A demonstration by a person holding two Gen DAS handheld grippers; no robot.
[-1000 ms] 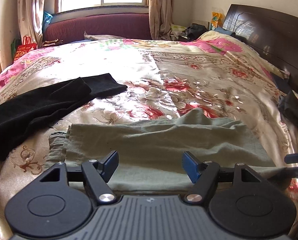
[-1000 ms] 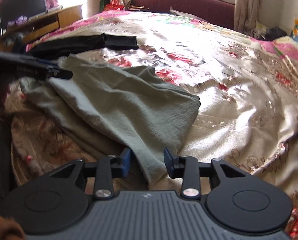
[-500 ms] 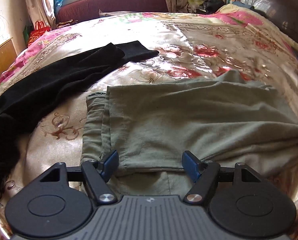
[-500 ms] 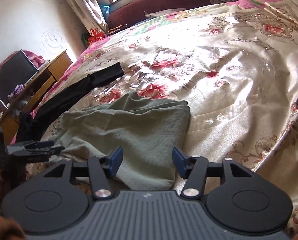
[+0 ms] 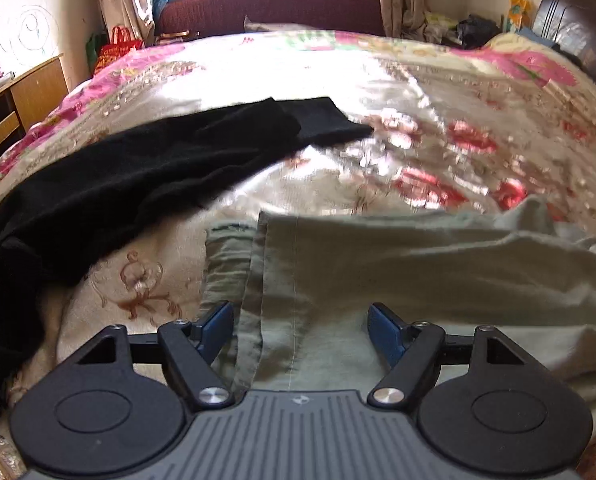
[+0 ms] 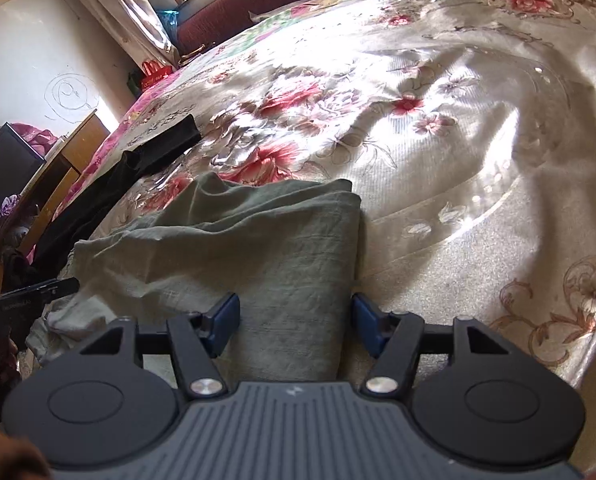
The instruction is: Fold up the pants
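Two garments are seen on the bed [image 5: 438,92]: one pair of green pants [image 5: 398,280], folded over and lying at the near edge, and one black garment [image 5: 137,176] stretched out beside them, just apart. The left gripper [image 5: 301,322] is held wide and opening above the pants' waistband end, nothing pinched. The right gripper [image 6: 295,322] is opening astride the folded end of the pants [image 6: 265,248], its pads off the cloth. A flowered satin cover is spread over the bed. One window, curtains and a wooden desk [image 5: 13,108] are seen behind.
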